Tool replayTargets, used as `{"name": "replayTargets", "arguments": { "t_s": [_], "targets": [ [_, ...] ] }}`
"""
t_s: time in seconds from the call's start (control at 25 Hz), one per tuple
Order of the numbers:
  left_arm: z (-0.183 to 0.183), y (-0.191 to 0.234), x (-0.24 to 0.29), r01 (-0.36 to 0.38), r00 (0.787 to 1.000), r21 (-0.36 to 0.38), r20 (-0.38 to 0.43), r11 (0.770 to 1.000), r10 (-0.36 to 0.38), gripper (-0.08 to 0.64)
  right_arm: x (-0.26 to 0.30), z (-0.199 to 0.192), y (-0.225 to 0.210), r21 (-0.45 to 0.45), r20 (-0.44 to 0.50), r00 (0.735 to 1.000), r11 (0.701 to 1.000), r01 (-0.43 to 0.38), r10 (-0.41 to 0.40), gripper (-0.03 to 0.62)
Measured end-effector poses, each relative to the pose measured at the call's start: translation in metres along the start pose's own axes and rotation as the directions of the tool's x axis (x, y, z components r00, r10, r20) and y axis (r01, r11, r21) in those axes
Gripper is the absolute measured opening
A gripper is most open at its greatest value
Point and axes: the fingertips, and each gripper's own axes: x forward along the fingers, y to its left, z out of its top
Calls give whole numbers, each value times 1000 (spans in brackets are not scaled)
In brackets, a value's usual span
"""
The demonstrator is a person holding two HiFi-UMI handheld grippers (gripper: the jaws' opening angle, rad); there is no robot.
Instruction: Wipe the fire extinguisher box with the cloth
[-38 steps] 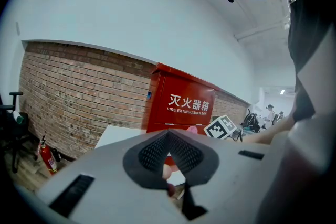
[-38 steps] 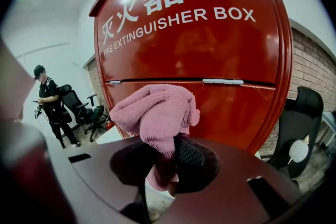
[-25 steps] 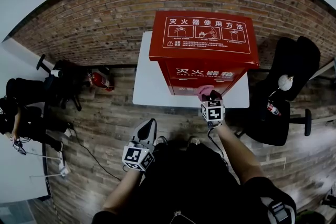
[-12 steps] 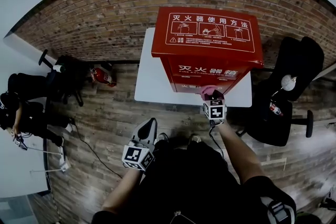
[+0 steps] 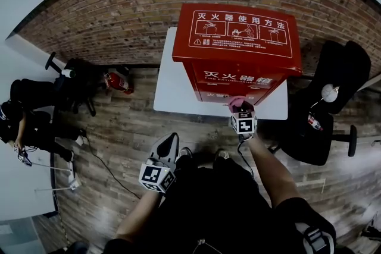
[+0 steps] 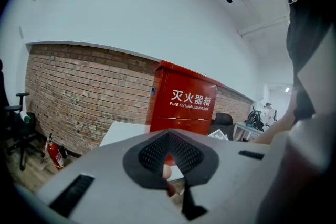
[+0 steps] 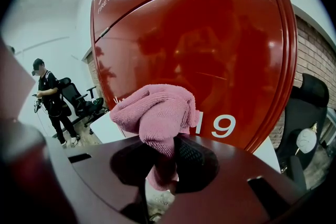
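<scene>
The right tool (image 7: pixel 163 176) is clenched on a pink cloth (image 7: pixel 157 113), whose lower end is pinched between the jaws while the bunched upper part bulges out ahead of them. That bunch sits up against the lower front panel of the red fire extinguisher box (image 7: pixel 199 50), just left of the white figures "19"; whether the fabric actually presses on the panel cannot be told. In the head view the right tool (image 5: pixel 241 113) is at the foot of the fire extinguisher box (image 5: pixel 238 50), towards the front's right half, with the cloth (image 5: pixel 236 103) at its tip against the red face. The left tool (image 5: pixel 168 143) hangs well short of the box, low and to its left, over the wooden floor (image 5: pixel 119 140); in its own view the left tool (image 6: pixel 170 176) has its jaws drawn together on nothing, and the box (image 6: pixel 184 105) stands beyond it. The box stands on a white worktop (image 5: pixel 172 86), filling the worktop's right part, with a brick wall (image 5: pixel 119 15) behind it. Left of the box, on the floor by the wall, stands a small red fire extinguisher (image 5: pixel 119 83). Right of the box is a black office chair (image 5: pixel 336 98). Far left of the box stands a person in dark clothes (image 5: pixel 24 122).
</scene>
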Motion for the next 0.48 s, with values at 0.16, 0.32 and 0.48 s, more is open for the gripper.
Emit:
{"name": "replayTargets", "arguments": {
  "t_s": [0.16, 0.32, 0.48],
  "targets": [
    [-1, -1, -1, -3, 1000, 7, -6, 1000, 3, 23, 6, -7, 1, -10, 2, 1000, 1000, -8, 8, 86],
    [-3, -1, -2, -1, 1000, 12, -11, 1000, 1, 23, 10, -12, 1, -8, -3, 1000, 1000, -10, 10, 86],
    [-6, -3, -1, -1, 1000, 9, -21, 1000, 2, 23, 15, -17, 2, -13, -9, 1000, 1000, -12, 12, 86]
  ]
}}
